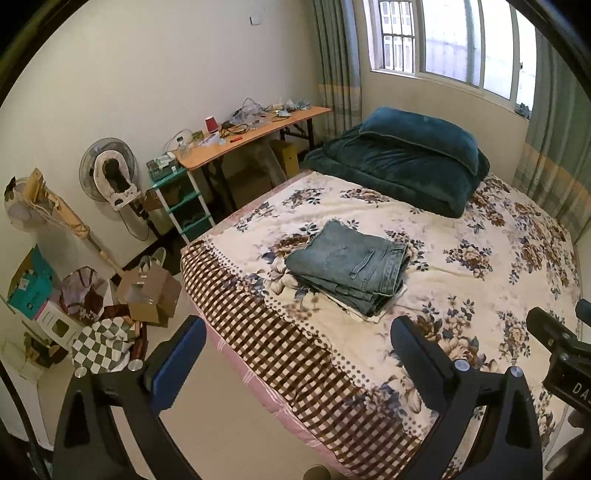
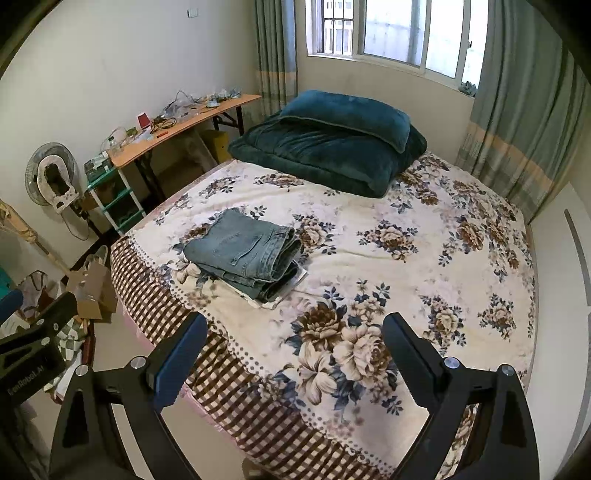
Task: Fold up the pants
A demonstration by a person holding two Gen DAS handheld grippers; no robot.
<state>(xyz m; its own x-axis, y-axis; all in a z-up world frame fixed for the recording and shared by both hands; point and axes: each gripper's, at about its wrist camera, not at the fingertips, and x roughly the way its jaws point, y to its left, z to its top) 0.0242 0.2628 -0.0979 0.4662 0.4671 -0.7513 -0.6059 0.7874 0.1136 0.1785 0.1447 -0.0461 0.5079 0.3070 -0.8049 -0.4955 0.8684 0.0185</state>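
Pants (image 1: 349,264) on bed (image 1: 480,280), before quilt (image 1: 399,162)

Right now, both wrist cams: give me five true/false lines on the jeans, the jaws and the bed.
1. The jeans lie folded in a compact stack on the floral bedspread. True.
2. The left gripper is clamped on the jeans. False: its jaws are wide apart and hold nothing, back near the bed's edge.
3. The right gripper is open and empty. True.
4. A back pocket shows on the top face of the folded jeans. True.
5. The dark teal blanket covers the jeans. False: it sits apart at the far end of the bed, near the window.
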